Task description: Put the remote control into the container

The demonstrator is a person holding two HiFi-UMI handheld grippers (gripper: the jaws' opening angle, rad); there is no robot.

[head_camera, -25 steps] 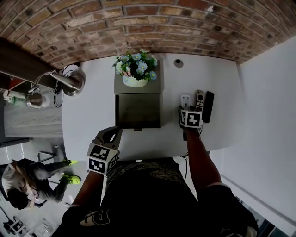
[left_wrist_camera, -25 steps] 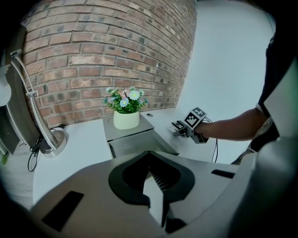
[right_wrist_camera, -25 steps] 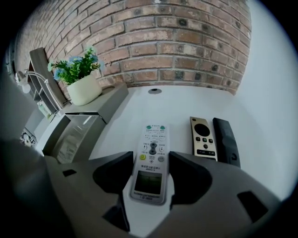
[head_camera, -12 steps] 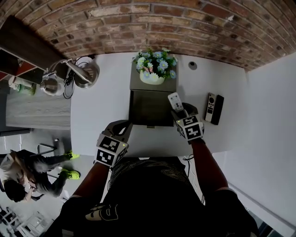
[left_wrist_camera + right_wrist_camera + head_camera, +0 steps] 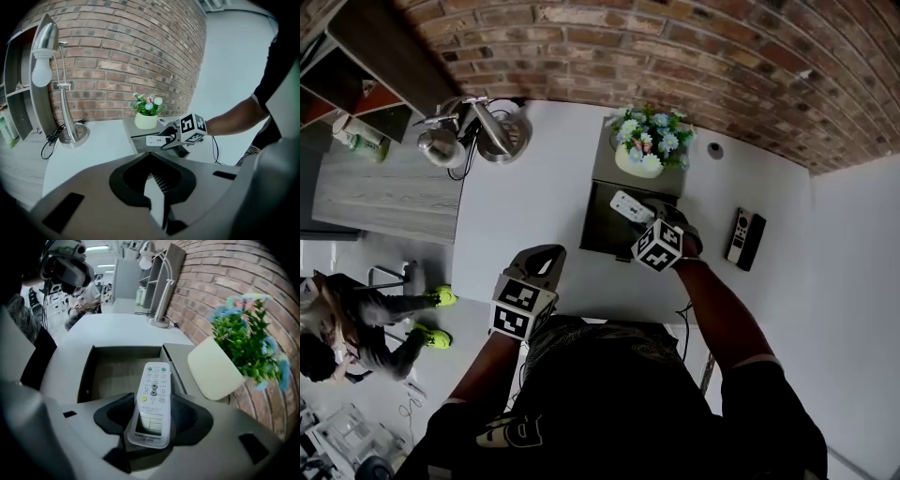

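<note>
A white remote control with a small screen is clamped in my right gripper, which is shut on its lower half. The remote hangs over the right side of the open grey container, pointing across it. From above, the remote and right gripper are above the container. My left gripper is near the table's front edge, left of the container, shut and holding nothing. In the left gripper view the right gripper holds the remote just above the container.
A flowerpot with blue flowers stands on the container's rear part. Two more remotes, one silver and one black, lie on the white table at right. A chrome lamp stands at back left. A person crouches on the floor at left.
My right gripper has lifted the white remote from beside the other two remotes and carried it left to over the container. The left gripper has stayed near the front edge.
</note>
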